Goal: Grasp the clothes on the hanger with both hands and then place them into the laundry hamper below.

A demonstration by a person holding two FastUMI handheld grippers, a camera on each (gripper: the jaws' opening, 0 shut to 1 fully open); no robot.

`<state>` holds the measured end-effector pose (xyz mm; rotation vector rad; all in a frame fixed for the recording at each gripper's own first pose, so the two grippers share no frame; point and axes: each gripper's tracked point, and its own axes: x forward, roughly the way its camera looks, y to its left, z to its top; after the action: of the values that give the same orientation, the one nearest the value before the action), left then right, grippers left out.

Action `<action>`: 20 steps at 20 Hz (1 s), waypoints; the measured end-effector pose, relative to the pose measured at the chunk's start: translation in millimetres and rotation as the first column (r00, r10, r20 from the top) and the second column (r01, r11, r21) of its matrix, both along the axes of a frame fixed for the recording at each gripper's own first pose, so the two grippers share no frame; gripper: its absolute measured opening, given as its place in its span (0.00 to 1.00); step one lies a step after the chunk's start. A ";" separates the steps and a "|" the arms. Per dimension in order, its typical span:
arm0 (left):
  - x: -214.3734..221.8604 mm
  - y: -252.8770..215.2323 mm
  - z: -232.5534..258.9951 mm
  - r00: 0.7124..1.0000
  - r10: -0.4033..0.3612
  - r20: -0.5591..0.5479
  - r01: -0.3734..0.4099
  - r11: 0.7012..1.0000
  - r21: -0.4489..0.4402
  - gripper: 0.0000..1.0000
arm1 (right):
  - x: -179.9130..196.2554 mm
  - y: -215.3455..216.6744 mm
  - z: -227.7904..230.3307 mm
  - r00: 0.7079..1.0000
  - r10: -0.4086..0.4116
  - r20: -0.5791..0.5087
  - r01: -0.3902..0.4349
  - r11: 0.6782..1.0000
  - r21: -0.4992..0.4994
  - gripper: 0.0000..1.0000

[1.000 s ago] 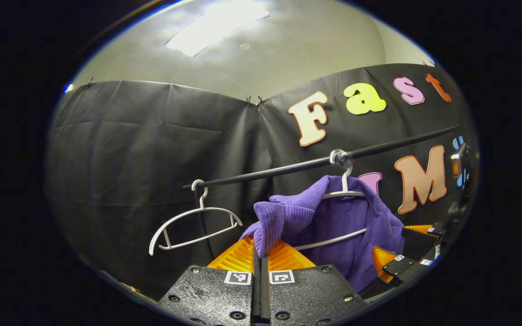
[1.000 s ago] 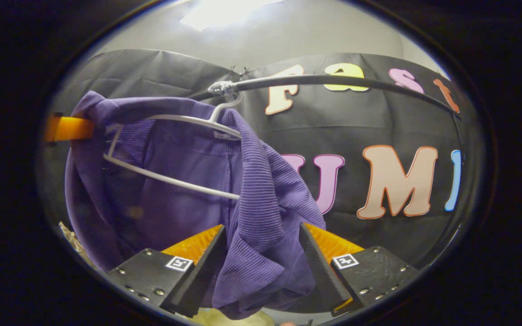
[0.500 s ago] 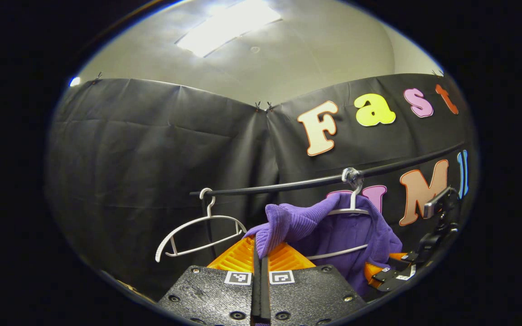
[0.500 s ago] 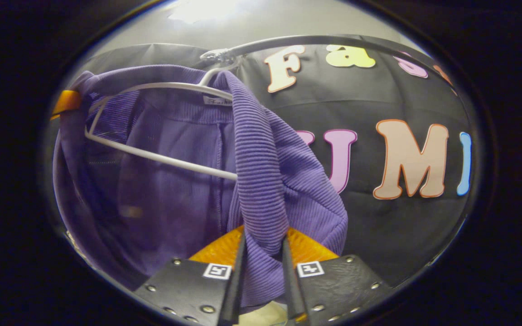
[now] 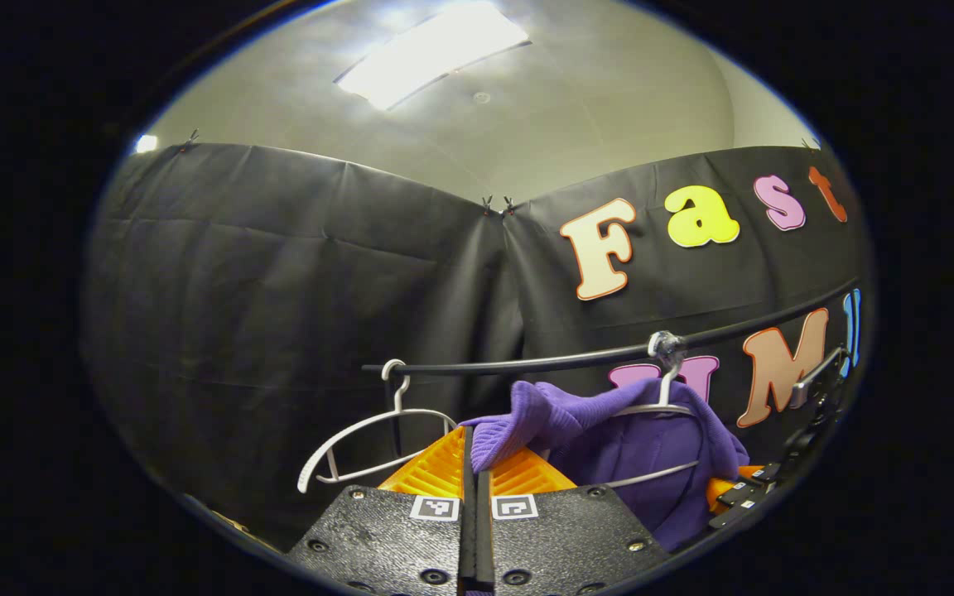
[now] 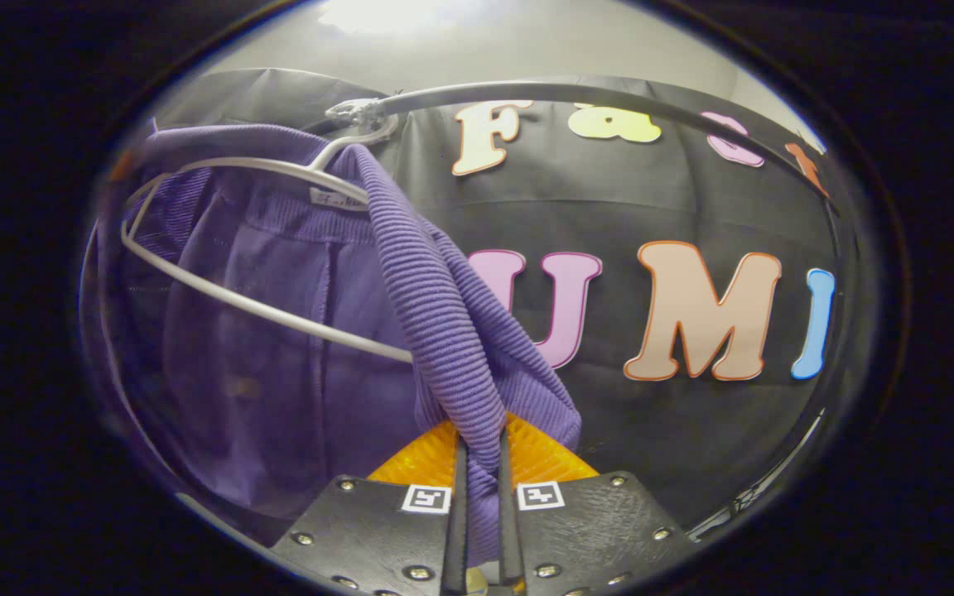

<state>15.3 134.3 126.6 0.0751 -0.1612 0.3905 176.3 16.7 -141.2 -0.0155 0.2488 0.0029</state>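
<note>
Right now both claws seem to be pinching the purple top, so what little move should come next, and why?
Probably ease both ends outward and down off the hanger. The left gripper and right gripper are each shut on the purple sweater, but it is draped over the white hanger, hooked on the black rail.

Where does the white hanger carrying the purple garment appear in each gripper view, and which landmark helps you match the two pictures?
Left gripper view: the white hanger sits lower right, hooked on the rail, with the purple garment draped over it.
Right gripper view: the hanger fills the upper left, its bar crossing the garment.
Shared landmark: the black rail, where the hanger's hook hangs.
</note>
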 end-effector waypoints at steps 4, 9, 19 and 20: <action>4.9 13.6 2.0 1.000 0.026 0.004 -0.026 0.999 0.030 0.00 | 12.3 -22.4 16.7 0.998 -0.050 0.040 0.050 0.999 -0.017 0.15; 14.3 27.1 -16.1 0.999 0.032 -0.030 -0.031 0.999 0.033 0.02 | 31.3 -47.7 37.0 0.992 -0.091 0.087 0.094 0.995 -0.028 0.15; 27.2 49.8 -57.1 0.994 0.063 -0.086 -0.057 0.996 0.069 0.01 | 68.3 -66.4 67.7 0.981 -0.117 0.157 0.125 0.991 -0.045 0.15; 27.3 51.5 -67.2 0.993 0.064 -0.104 -0.058 0.997 0.056 0.00 | 71.4 -65.0 67.3 0.981 -0.112 0.156 0.121 0.992 -0.046 0.15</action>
<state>42.5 185.8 59.3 0.1533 -0.0652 0.4426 247.7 -48.3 -73.9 -0.0555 0.0953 -0.1214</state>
